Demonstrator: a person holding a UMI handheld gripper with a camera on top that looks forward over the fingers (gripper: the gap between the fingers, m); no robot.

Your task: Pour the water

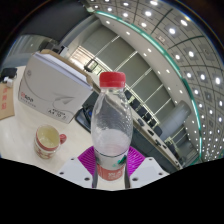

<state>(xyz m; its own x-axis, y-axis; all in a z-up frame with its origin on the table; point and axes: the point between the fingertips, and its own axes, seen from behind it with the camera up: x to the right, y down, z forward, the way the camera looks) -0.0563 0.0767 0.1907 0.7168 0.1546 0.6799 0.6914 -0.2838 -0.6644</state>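
Observation:
A clear plastic water bottle (111, 125) with a red cap and a red label stands upright between my fingers. My gripper (110, 160) is shut on the bottle, its purple pads (92, 158) pressing on the lower body at both sides. The bottle is lifted, seen against the ceiling and the room behind it. A cream cup (47, 141) with a red pattern and a red handle stands on the white table (25, 145), to the left of the bottle and a little beyond my fingers.
A large white box (52, 88) with printed text sits on the table behind the cup. A brown carton (6, 97) lies further left. Office desks and lit ceiling panels fill the background.

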